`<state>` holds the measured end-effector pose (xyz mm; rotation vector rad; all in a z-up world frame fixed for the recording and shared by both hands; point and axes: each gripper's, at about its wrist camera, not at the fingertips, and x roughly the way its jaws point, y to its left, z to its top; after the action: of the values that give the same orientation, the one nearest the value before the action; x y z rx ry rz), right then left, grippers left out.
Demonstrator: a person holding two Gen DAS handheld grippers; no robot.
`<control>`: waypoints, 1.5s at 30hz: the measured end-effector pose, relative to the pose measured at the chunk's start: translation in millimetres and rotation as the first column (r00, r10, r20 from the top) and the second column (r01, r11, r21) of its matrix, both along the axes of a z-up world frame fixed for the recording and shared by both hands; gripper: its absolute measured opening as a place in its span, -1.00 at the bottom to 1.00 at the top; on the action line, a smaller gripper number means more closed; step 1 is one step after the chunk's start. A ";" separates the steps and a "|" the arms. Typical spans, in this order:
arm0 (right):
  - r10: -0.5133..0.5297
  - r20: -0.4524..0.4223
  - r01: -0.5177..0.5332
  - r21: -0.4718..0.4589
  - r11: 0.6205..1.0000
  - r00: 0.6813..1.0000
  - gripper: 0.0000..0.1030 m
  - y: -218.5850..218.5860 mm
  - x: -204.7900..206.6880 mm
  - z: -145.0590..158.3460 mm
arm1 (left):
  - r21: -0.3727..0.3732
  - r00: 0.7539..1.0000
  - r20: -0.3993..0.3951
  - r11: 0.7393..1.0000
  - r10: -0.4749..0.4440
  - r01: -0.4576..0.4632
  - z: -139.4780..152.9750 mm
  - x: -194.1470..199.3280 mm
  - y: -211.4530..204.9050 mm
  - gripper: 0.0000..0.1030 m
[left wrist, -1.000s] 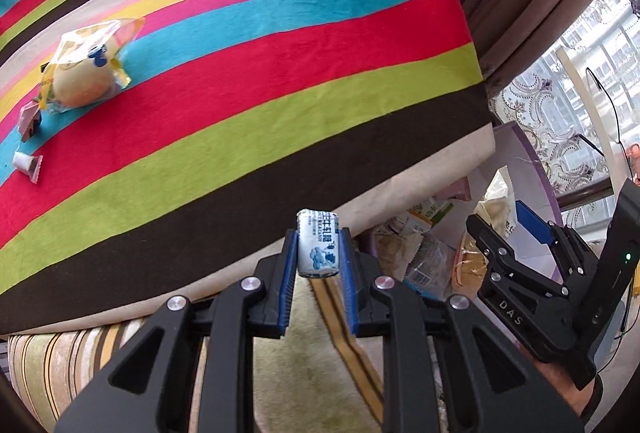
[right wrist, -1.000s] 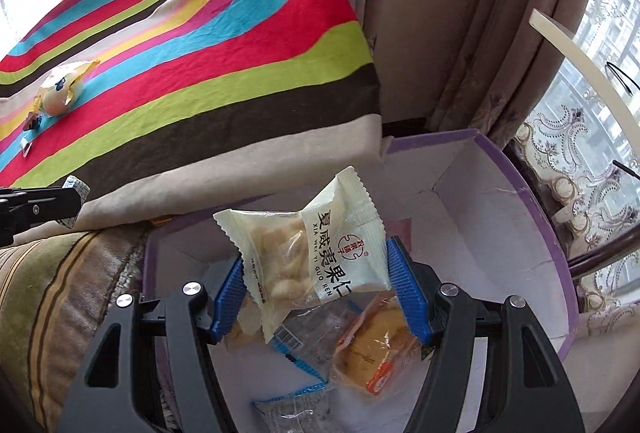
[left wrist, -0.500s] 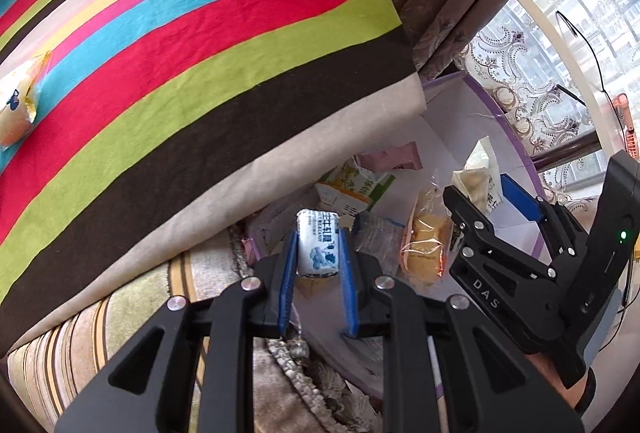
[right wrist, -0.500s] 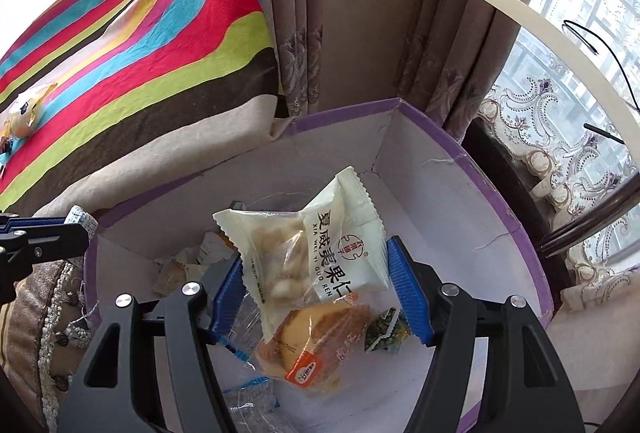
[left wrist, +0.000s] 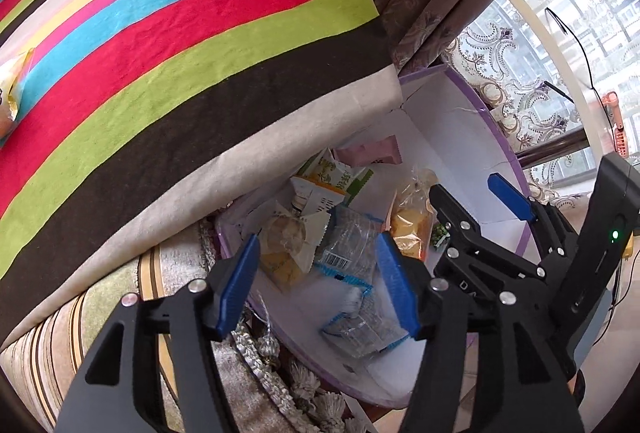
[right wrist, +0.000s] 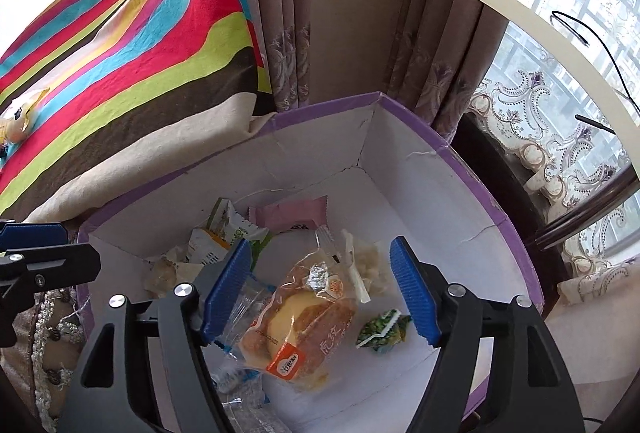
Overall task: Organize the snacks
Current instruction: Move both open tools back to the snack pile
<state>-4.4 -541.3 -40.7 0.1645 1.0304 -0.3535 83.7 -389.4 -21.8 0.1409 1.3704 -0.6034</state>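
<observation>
Over the purple-rimmed box [right wrist: 472, 177], my left gripper [left wrist: 316, 285] and right gripper [right wrist: 320, 289] have both just sprung open, nothing between their pads; snacks lie below — clear packets [left wrist: 352, 253], bread bun [right wrist: 304, 321], green candy [right wrist: 380, 329], pink sachet [right wrist: 292, 213]; white floor bare rightward; striped cloth [left wrist: 180, 33] left, curtains [right wrist: 360, 13] behind

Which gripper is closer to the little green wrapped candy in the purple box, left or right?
Right. The right gripper hangs open just above the green candy, which lies beside its right finger. The left gripper, also open, sits over the box's opposite side.
</observation>
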 end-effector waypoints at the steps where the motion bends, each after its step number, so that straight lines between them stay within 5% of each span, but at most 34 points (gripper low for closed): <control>1: 0.002 0.001 -0.002 -0.002 1.000 1.000 0.43 1.7 0.9 1.1 | -0.004 1.000 0.001 1.000 0.007 -0.007 1.7 1.6 3.7 0.30; 4: 0.013 0.005 -0.013 -0.003 1.000 1.000 0.46 8.5 4.7 4.3 | 0.008 0.999 0.027 1.000 0.030 -0.030 6.7 7.7 16.9 0.48; 23: 0.163 0.040 -0.162 -0.009 0.987 0.986 0.56 74.8 44.6 29.4 | -0.018 0.967 0.033 0.968 0.251 -0.250 32.9 49.7 133.1 0.50; 45: 0.279 0.041 -0.279 -0.016 0.960 0.959 0.58 141.2 82.1 43.8 | -0.053 0.896 -0.028 0.894 0.443 -0.444 42.0 73.1 259.5 0.61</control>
<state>77.7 -400.1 3.2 0.0161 0.9942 -0.0976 156.8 -129.8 20.2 -0.2231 1.3399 -0.2579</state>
